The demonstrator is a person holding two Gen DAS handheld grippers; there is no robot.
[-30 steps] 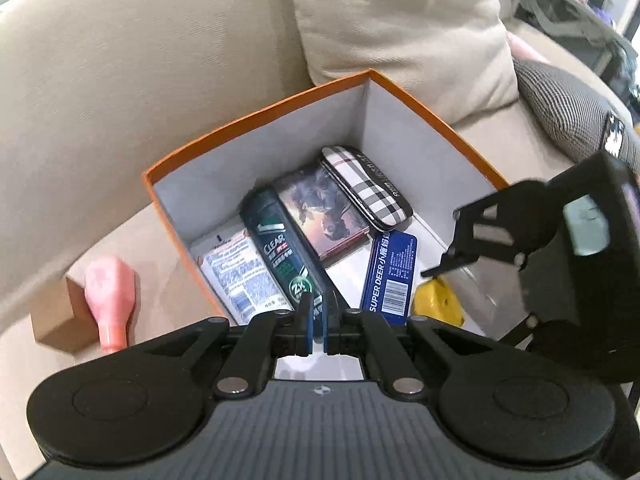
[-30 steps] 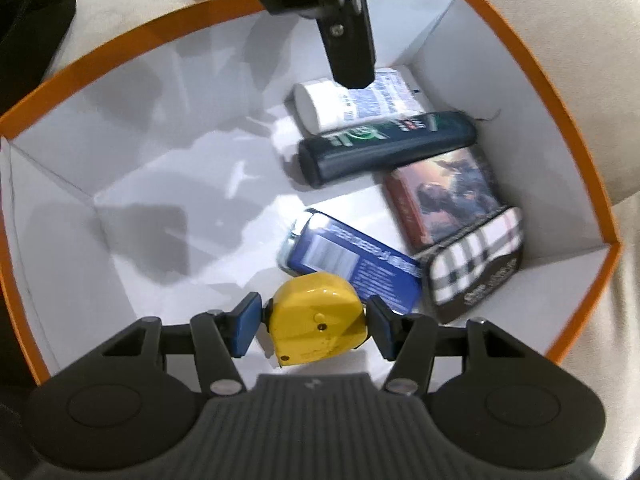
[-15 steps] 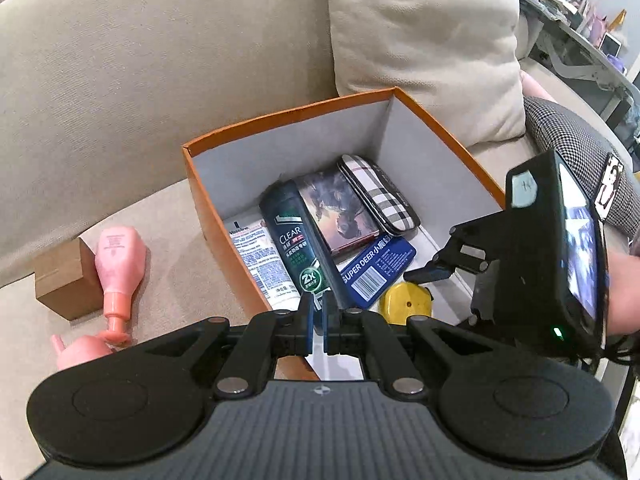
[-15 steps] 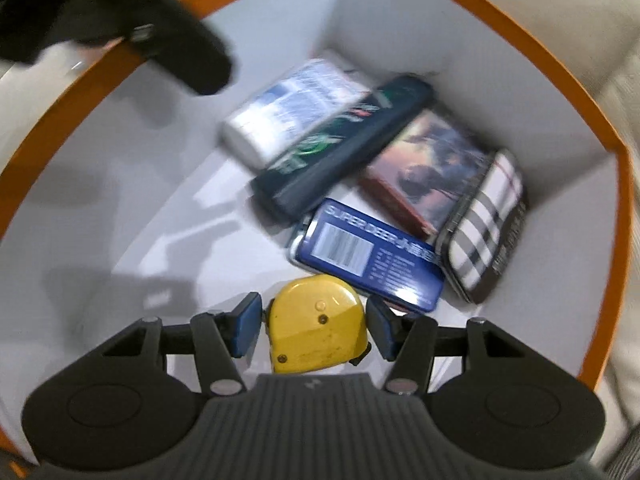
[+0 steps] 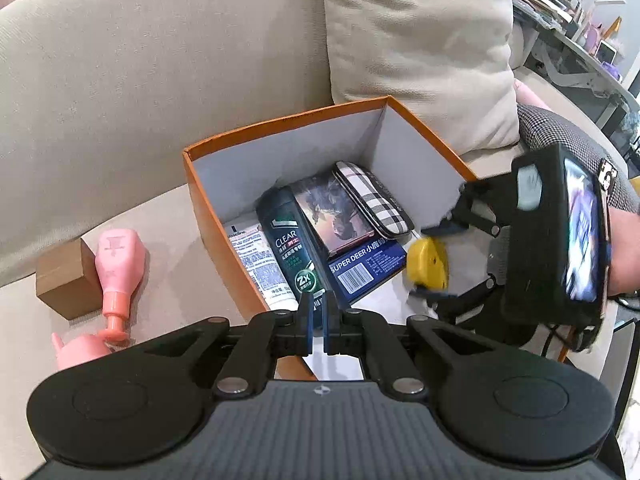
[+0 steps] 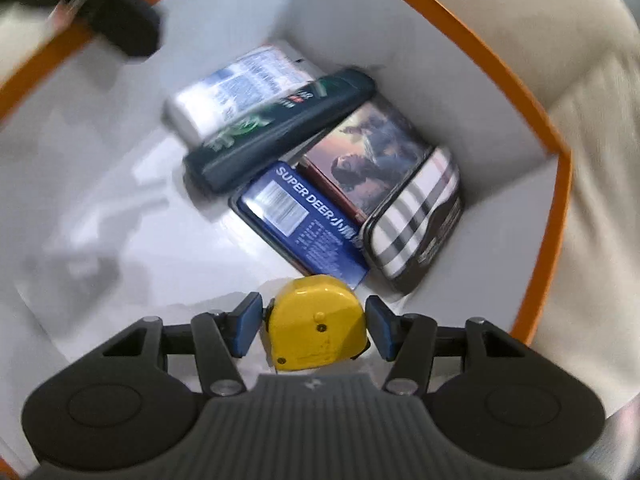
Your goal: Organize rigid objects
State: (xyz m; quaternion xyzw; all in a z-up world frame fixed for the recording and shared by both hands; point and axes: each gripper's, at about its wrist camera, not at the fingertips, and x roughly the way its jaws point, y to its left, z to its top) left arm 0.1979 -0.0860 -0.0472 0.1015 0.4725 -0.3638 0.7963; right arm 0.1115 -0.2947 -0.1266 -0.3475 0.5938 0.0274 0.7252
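My right gripper [image 6: 315, 322] inside orange box [image 6: 558, 184], blue pads clamped on yellow tape measure [image 6: 318, 320] from both sides. Just beyond my fingertips: blue Super Deer tin [image 6: 300, 220], plaid case [image 6: 416, 228] to its right, picture card [image 6: 372, 152] and dark shampoo bottle [image 6: 280, 128] farther ahead. My left gripper [image 5: 316, 320] clenched, holding nothing, over near box rim.

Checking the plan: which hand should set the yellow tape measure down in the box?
Right: its fingers already flank the yellow tape measure inside the orange box. The left gripper is shut and empty.
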